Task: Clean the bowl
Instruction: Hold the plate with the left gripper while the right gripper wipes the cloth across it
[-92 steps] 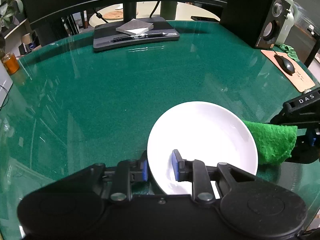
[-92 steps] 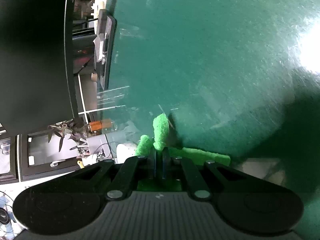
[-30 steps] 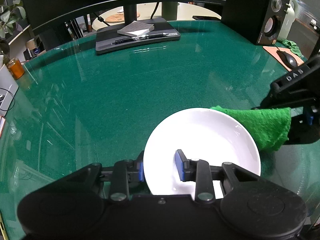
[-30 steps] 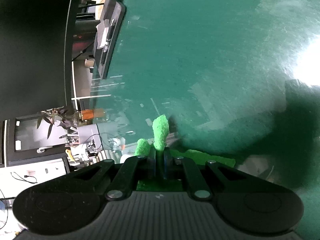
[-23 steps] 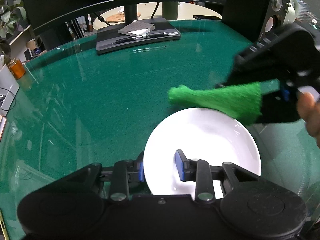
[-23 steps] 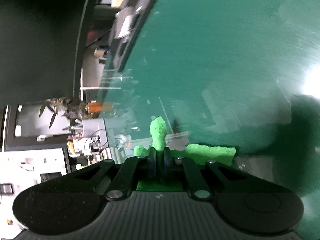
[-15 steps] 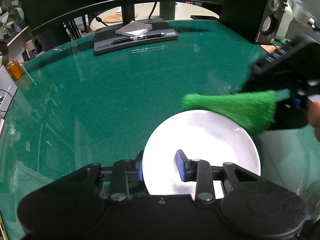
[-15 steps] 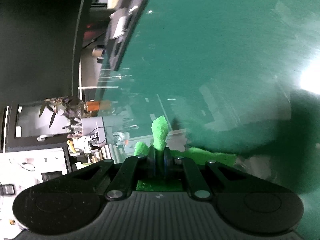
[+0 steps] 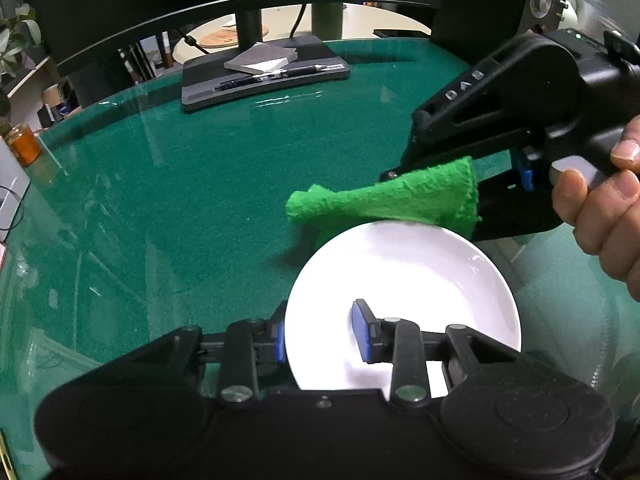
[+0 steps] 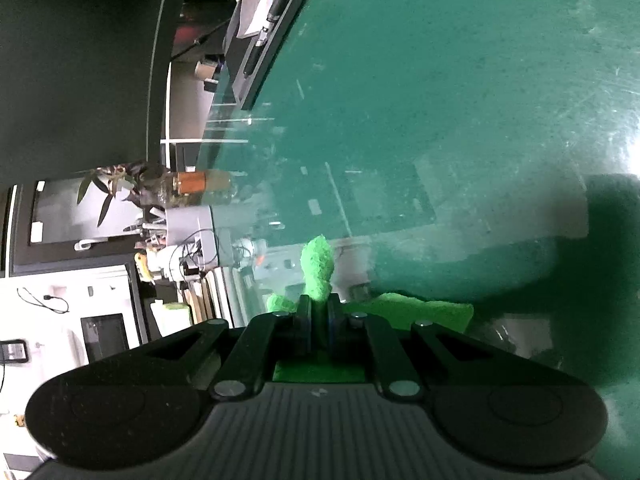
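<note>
My left gripper (image 9: 320,330) clamps the near-left rim of the white bowl (image 9: 404,280) on the green glass table (image 9: 180,200). My right gripper (image 10: 318,314), pinching the green cloth (image 9: 384,200), hovers at the bowl's far rim; its own camera misses the bowl.
</note>
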A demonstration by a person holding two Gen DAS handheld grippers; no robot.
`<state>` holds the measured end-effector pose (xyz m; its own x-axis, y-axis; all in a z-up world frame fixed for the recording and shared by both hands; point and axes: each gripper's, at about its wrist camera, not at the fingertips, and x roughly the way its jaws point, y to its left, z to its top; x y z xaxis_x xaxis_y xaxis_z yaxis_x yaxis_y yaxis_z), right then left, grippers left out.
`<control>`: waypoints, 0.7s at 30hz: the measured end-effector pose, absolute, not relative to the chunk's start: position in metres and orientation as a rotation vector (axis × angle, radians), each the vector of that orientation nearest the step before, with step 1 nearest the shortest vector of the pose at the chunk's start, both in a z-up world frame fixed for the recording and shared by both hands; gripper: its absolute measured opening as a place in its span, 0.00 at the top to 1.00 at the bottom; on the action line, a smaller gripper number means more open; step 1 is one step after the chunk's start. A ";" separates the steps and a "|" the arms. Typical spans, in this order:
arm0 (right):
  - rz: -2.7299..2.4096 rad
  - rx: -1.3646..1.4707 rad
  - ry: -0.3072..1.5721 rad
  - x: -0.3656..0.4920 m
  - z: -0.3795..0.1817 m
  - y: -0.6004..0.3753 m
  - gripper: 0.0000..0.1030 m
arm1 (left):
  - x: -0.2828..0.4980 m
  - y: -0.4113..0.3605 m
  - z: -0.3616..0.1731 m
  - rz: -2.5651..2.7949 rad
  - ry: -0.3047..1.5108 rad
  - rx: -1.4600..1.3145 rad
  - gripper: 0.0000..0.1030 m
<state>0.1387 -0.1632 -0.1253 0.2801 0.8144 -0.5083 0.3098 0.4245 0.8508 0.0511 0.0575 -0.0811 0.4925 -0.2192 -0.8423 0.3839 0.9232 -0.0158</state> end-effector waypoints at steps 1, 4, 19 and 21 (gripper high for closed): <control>0.454 1.146 1.303 0.134 -0.125 -0.170 0.92 | 0.052 0.058 -0.081 -0.379 0.993 0.179 0.69; 0.422 1.169 1.328 0.119 -0.126 -0.192 0.91 | 0.053 0.060 -0.082 -0.414 0.996 0.183 0.69; 0.559 1.075 1.352 0.154 -0.127 -0.145 0.91 | 0.056 0.060 -0.083 -0.462 1.009 0.202 0.69; 0.529 1.082 1.349 0.145 -0.125 -0.159 0.91 | 0.058 0.059 -0.083 -0.484 1.007 0.211 0.68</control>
